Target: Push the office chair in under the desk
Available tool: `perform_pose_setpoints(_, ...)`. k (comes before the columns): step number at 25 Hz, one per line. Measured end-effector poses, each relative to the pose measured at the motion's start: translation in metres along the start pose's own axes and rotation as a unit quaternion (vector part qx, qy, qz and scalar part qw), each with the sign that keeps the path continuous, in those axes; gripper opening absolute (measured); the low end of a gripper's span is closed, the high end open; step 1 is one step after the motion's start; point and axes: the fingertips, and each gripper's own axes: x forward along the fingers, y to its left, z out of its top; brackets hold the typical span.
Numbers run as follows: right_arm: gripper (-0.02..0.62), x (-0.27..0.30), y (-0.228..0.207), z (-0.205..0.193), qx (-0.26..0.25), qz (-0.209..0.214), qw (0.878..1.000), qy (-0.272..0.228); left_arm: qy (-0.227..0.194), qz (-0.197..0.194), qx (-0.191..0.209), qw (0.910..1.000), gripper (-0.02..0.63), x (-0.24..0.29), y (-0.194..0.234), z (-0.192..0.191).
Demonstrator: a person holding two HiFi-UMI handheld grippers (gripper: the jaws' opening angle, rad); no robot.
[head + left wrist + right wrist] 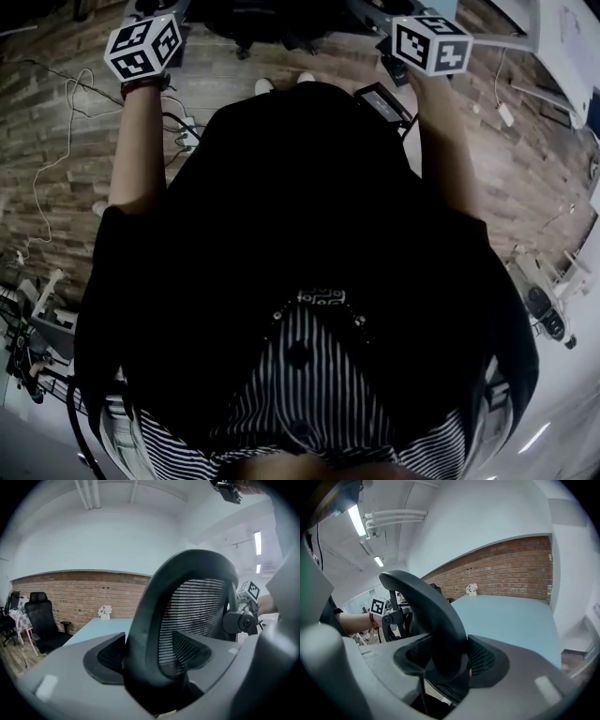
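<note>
Wood floor, white cable, blue desk, maybe flowers

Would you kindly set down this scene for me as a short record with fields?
Left claw: closed on the left edge of the chair backrest
Right claw: closed on the right edge of the chair backrest
Desk: light blue top, beyond the chair backrest
On the desk: small flower pot at its far end
Behind the desk: brick wall
Progress of the push: cannot be told from these views
</note>
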Motion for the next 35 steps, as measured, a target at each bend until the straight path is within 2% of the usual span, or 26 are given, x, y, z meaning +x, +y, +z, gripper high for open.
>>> perform_pose_setpoints(4,0.224,-0.003,-0.003,0.005,0.0,-0.006,1.0,-0.001,0.006,-0.008,-0.002,1.0,0.314,0.003,-0.003,0.008)
perform_pose_setpoints(7,0.261,-0.017,0.001,0.011,0.013,-0.001,1.0,-0.026,-0.009,-0.021,0.009,0.9997,0.303,-0.011,-0.007,0.016)
perform_pose_setpoints(9,0.262,-0.033,-0.002,0.014,0.021,-0.014,0.999,-0.041,-0.024,-0.013,0.012,0.9996,0.294,-0.029,-0.006,0.025)
perform_pose_setpoints(10,0.261,-0.042,-0.006,0.015,0.023,-0.028,0.998,-0.046,-0.035,-0.004,0.009,0.9993,0.25,-0.039,-0.004,0.031)
perform_pose_setpoints(13,0.237,-0.068,-0.006,0.019,0.008,-0.066,0.996,-0.057,-0.075,0.01,-0.008,0.9971,0.041,-0.075,-0.01,0.056)
perform_pose_setpoints(14,0.212,-0.075,-0.003,0.023,-0.003,-0.077,0.995,-0.063,-0.086,0.004,-0.01,0.9963,0.007,-0.084,-0.019,0.066)
perform_pose_setpoints(16,0.112,-0.086,0.009,0.036,-0.019,-0.088,0.992,-0.085,-0.102,-0.02,-0.011,0.9945,0.005,-0.097,-0.046,0.088)
perform_pose_setpoints(17,0.097,-0.088,0.018,0.044,-0.022,-0.082,0.991,-0.1,-0.106,-0.037,-0.013,0.9936,0.005,-0.101,-0.062,0.098)
perform_pose_setpoints(18,0.089,-0.09,0.029,0.053,-0.02,-0.067,0.991,-0.117,-0.107,-0.056,-0.015,0.9926,0.005,-0.103,-0.08,0.105)
perform_pose_setpoints(20,0.003,-0.091,0.054,0.071,-0.006,-0.025,0.987,-0.158,-0.111,-0.099,-0.015,0.9887,0.005,-0.102,-0.118,0.12)
perform_pose_setpoints(22,0.002,-0.09,0.079,0.089,-0.012,0.004,0.982,-0.189,-0.12,-0.138,0.003,0.9831,0.005,-0.095,-0.151,0.131)
perform_pose_setpoints(23,0.002,-0.087,0.089,0.095,-0.026,0.005,0.98,-0.198,-0.119,-0.151,0.008,0.9813,0.005,-0.092,-0.163,0.134)
perform_pose_setpoints(25,0.002,-0.079,0.107,0.098,-0.04,0.002,0.978,-0.205,-0.114,-0.158,-0.001,0.9808,0.005,-0.088,-0.176,0.132)
perform_pose_setpoints(29,0.002,-0.063,0.134,0.094,-0.046,0.028,0.979,-0.196,-0.116,-0.149,-0.013,0.9819,0.005,-0.086,-0.177,0.125)
perform_pose_setpoints(35,0.002,-0.062,0.129,0.087,-0.04,0.041,0.981,-0.185,-0.116,-0.137,0.001,0.9839,0.005,-0.089,-0.179,0.124)
